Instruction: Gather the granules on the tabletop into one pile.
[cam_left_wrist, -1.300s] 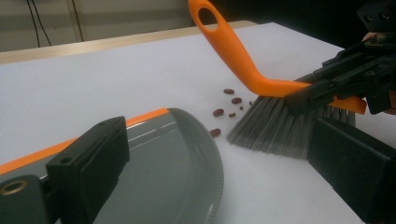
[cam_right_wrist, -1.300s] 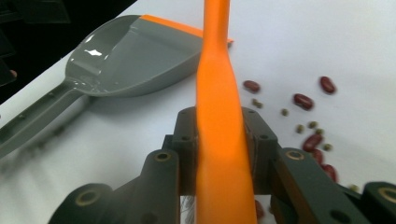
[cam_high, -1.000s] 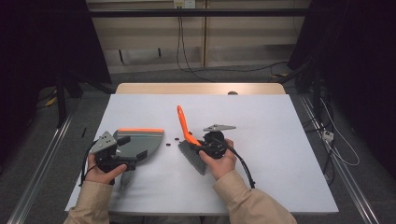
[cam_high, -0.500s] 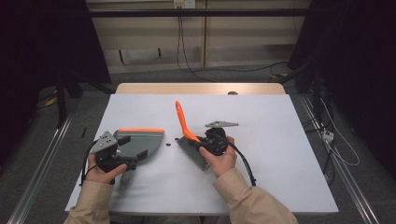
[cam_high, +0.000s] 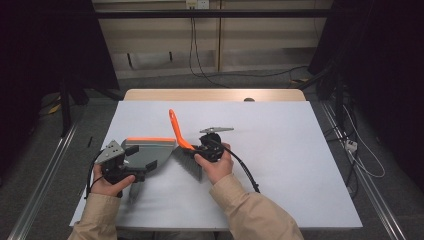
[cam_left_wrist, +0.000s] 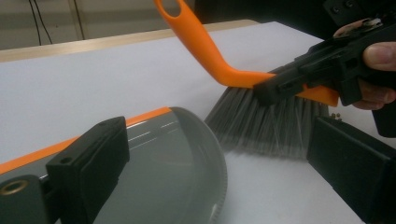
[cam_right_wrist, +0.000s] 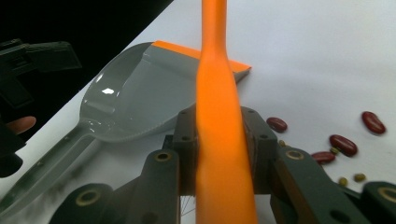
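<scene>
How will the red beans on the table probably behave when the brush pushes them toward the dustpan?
The red beans look smooth, rounded and oblong, so they would likely roll and scatter, not slide straight. They seem small and light; the soft bristles of the brush may flick some sideways. The dustpan lip appears low, so most should cross it.

The far half and the right side of the bench (cam_high: 300, 150) lie bare, open for a tool to pass. In the near-left part, the dustpan (cam_high: 147, 152) and the brush (cam_high: 187, 157) stand close together, leaving what looks like a narrow gap. Scattered beans (cam_right_wrist: 343, 144) lie on the bench beside the brush.
</scene>
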